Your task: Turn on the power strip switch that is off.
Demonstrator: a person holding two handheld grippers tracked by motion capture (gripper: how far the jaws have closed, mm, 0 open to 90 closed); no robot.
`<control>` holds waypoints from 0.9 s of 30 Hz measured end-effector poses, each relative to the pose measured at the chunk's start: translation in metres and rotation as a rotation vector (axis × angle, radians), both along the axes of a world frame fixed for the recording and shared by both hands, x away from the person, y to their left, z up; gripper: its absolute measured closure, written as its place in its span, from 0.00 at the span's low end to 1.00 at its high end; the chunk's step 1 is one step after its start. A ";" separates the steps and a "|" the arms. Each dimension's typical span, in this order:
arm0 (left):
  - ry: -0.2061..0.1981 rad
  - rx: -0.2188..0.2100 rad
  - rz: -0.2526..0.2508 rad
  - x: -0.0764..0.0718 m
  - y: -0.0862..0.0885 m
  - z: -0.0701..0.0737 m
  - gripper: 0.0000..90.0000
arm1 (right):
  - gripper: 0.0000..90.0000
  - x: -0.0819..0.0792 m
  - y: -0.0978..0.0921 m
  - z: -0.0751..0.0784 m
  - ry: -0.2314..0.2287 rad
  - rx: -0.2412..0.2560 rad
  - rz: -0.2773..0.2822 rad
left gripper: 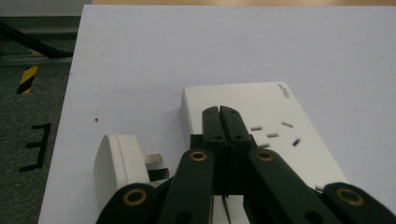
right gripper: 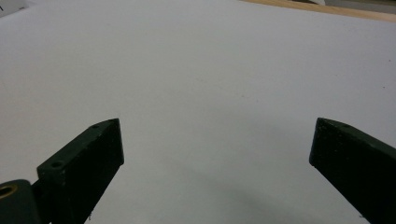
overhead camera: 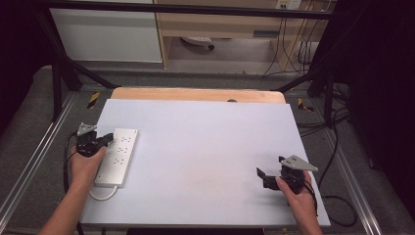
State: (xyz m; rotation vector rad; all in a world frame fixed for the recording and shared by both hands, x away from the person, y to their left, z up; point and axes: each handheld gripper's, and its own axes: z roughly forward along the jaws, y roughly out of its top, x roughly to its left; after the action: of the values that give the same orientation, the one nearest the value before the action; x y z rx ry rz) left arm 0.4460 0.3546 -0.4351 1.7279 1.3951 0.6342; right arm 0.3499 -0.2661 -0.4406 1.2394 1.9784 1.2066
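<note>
Jaws of the left gripper [overhead camera: 108, 139] are pressed together over the white plastic power strip [overhead camera: 117, 156] at the left of the pale grey worktop [overhead camera: 205, 147]; a white plug [left gripper: 119, 163] lies beside them. The right gripper [overhead camera: 262, 175], lower right, has its jaws wide apart over bare worktop.

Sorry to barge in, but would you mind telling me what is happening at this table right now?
A person is working at a white table with a hand-held gripper in each hand. The left gripper has its jaws closed together over a white power strip at the table's left edge. A white plug lies beside the strip, not plugged in. The right gripper has its jaws wide apart above bare tabletop near the right side, holding nothing.
</note>
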 end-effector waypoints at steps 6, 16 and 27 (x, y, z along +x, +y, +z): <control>0.001 -0.002 0.001 -0.001 0.000 -0.002 1.00 | 0.04 0.000 0.000 0.000 -0.002 -0.001 0.000; 0.006 0.002 -0.005 -0.001 -0.002 -0.004 1.00 | 0.04 0.000 -0.001 0.000 0.000 -0.001 0.000; 0.001 0.004 -0.005 -0.001 -0.004 -0.005 1.00 | 0.04 0.000 -0.001 0.000 0.000 -0.001 0.000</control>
State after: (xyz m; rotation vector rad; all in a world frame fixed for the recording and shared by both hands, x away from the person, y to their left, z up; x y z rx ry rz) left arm 0.4447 0.3508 -0.4399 1.7344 1.3910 0.6337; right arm 0.3495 -0.2666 -0.4402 1.2383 1.9788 1.2056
